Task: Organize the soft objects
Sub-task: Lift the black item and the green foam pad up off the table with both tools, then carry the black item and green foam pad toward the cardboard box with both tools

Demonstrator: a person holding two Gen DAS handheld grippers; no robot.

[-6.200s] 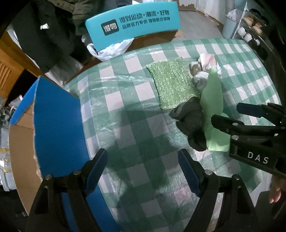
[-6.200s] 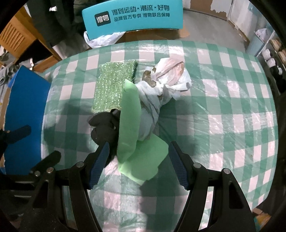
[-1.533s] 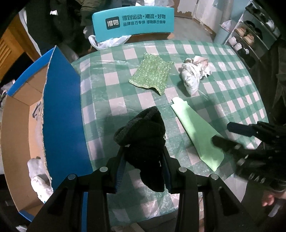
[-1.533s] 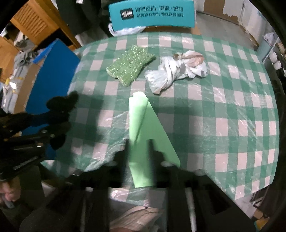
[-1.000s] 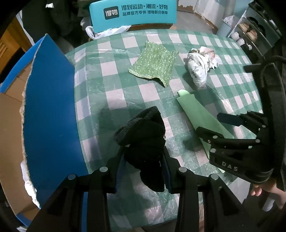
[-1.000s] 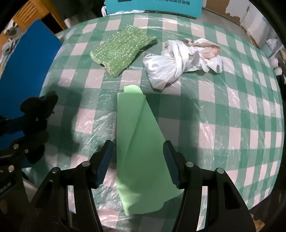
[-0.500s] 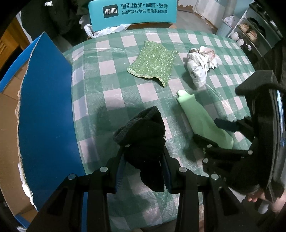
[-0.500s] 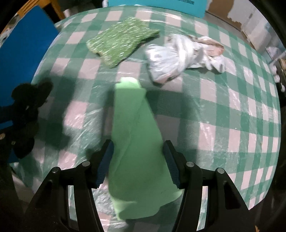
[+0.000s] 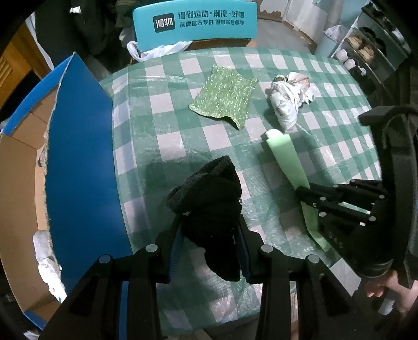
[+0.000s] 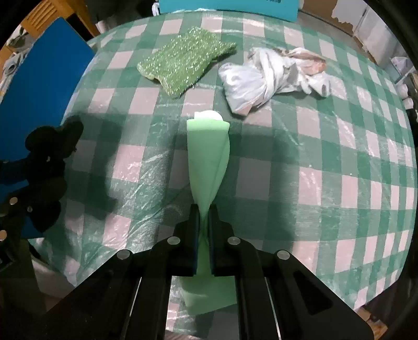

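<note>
My left gripper (image 9: 209,235) is shut on a black knitted item (image 9: 211,193), held above the table's near left part; it also shows at the left of the right wrist view (image 10: 49,149). My right gripper (image 10: 205,225) is shut on a light green foam sheet (image 10: 209,149) that lies folded on the checkered tablecloth (image 10: 326,167); the sheet also shows in the left wrist view (image 9: 284,159). A sparkly green cloth (image 9: 224,96) and a crumpled white plastic bag (image 9: 287,96) lie farther back.
An open cardboard box with a blue flap (image 9: 78,162) stands left of the table, with white items (image 9: 47,256) inside. A teal chair back (image 9: 193,23) is behind the table. Shelves with shoes (image 9: 365,49) stand at the far right.
My right gripper has closed on the near part of the green foam sheet, pinching it into a narrow fold. My left gripper still holds the black knitted item and has hardly moved.
</note>
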